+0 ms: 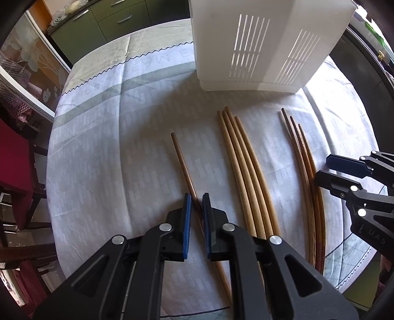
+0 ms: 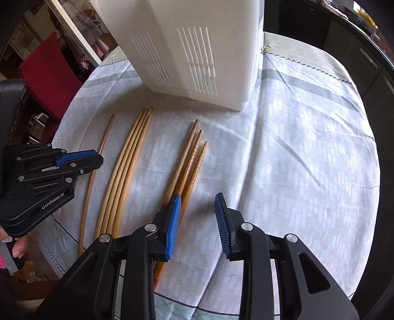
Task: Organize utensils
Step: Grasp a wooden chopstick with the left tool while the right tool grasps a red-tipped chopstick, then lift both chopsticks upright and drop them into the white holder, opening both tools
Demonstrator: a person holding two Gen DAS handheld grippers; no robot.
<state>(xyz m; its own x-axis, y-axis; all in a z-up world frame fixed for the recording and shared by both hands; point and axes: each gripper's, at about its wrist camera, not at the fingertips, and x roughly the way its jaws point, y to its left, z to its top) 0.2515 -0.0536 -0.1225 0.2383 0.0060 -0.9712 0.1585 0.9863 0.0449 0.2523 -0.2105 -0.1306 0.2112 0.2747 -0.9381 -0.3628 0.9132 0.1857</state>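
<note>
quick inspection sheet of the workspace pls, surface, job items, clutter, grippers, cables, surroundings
surface: round table under a pale checked tablecloth, creased.
job's things: single dark chopstick lying apart; four light chopsticks bundled; three ridged brown chopsticks together; white slotted holder upright behind them.
clutter: nothing seen.
grippers: left gripper shut on the single dark chopstick; right gripper open, its left pad over the ridged chopsticks, gripping nothing.
cables: nothing seen.
surroundings: red chair, green cabinets, a hand at the left gripper's handle.
</note>
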